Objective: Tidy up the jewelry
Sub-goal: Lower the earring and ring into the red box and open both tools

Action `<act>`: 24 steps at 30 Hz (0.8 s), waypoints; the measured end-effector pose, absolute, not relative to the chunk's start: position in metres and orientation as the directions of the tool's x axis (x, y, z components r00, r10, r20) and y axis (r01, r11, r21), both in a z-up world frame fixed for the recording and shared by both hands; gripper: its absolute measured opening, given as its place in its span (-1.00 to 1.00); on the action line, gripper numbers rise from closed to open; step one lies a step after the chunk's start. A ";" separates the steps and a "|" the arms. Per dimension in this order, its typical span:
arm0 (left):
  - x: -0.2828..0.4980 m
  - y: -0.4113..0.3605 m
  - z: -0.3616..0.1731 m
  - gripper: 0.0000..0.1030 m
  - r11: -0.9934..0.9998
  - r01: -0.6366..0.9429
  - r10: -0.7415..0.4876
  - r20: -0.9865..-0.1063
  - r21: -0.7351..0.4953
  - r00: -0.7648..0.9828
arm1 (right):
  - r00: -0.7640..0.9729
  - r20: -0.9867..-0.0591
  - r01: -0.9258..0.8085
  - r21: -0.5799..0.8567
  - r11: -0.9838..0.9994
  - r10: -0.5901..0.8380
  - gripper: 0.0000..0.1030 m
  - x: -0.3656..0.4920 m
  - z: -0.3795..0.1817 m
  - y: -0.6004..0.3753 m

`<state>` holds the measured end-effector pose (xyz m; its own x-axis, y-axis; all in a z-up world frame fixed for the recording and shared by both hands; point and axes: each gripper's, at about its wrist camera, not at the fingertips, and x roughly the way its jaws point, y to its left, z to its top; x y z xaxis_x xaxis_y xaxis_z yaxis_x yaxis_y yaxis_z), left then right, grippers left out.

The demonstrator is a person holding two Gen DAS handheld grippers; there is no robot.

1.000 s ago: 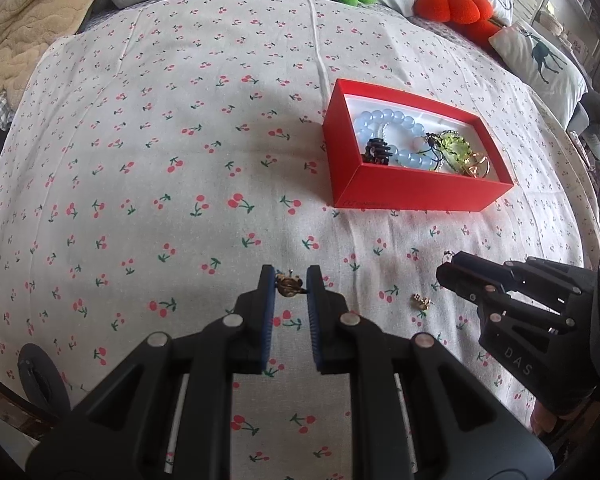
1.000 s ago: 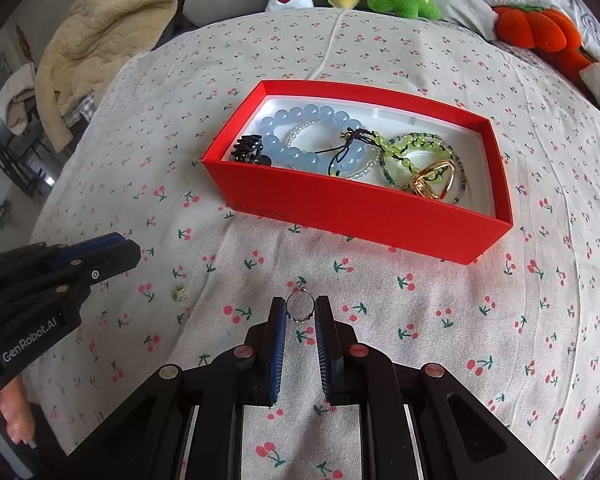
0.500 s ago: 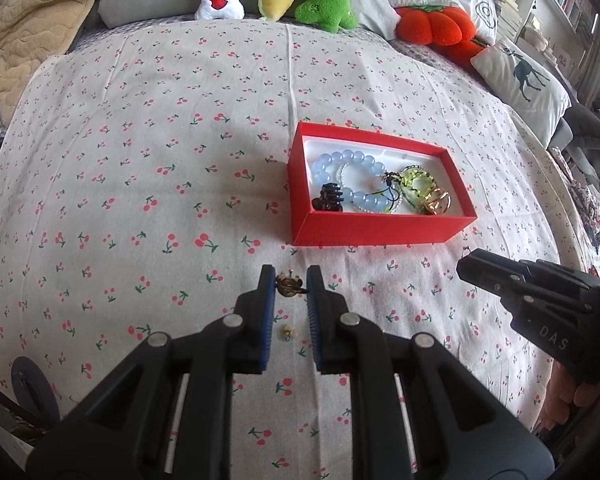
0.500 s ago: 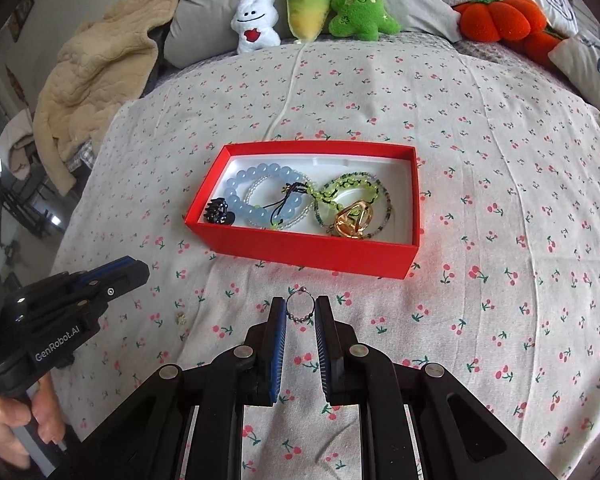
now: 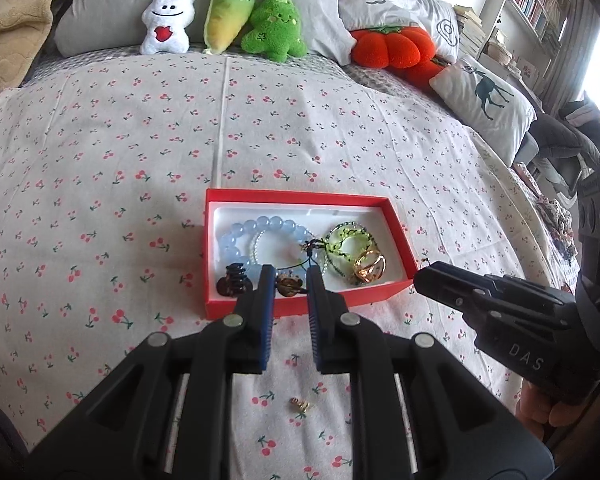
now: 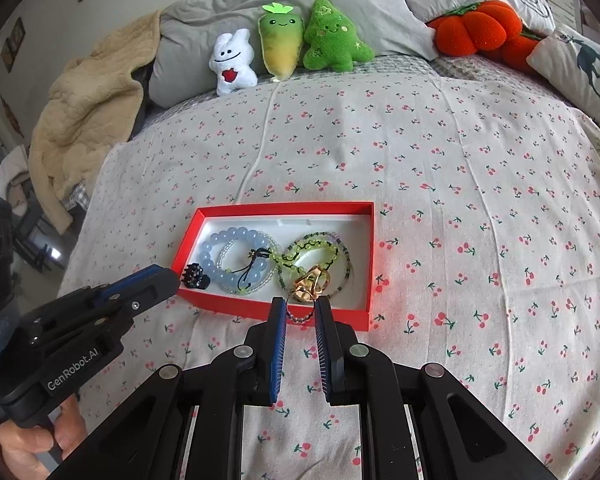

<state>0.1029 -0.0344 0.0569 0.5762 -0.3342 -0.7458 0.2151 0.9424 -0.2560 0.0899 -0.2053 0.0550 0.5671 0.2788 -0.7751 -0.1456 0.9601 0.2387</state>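
1. Much of the sorting is judged done: a dark hair clip (image 5: 231, 280), a blue bead bracelet (image 5: 260, 227), a green beaded strand (image 5: 350, 236) and a gold ring piece (image 5: 369, 266) are already being kept inside the red box (image 5: 300, 197) on the bed (image 5: 100, 168).
2. A small brown-gold piece (image 5: 287, 285) is being pinched in the narrow left claw (image 5: 289, 285) and is being held over the box's near left part.
3. A thin beaded ring (image 6: 299, 315) is being gripped in the narrow right claw (image 6: 300, 314), just at the box's near wall, towards its right end.
4. Left to do, it is judged: both held pieces are still to be dropped in, and a small gold item (image 5: 299, 404) is lying loose on the sheet.
5. That loose item is being shown only by the left wrist view; in the right wrist view it is being hidden or is out of frame.
6. The beaded ring is being shown clearly only by the right wrist view; from the left, the right claw's tip is seen side-on.
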 end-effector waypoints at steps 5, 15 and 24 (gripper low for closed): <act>0.121 -0.039 0.049 -0.67 0.938 0.199 -0.347 -0.746 -0.284 0.568 | 0.574 -0.764 -0.145 0.260 0.955 0.295 -0.71 0.104 0.051 -0.216; 0.144 -0.042 0.029 -0.67 0.937 0.155 -0.347 -0.772 -0.314 0.532 | 0.552 -0.779 -0.156 0.254 0.955 0.297 -0.71 0.117 0.037 -0.218; 0.134 -0.040 0.043 -0.43 0.954 0.154 -0.298 -0.772 -0.257 0.561 | 0.551 -0.779 -0.155 0.257 0.954 0.299 -0.71 0.122 0.036 -0.217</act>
<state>0.1337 -0.0400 0.0434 0.5612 -0.2983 -0.7720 0.1538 0.9541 -0.2569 0.1224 -0.2174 0.0360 0.5512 0.2992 -0.7789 -0.1547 0.9540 0.2569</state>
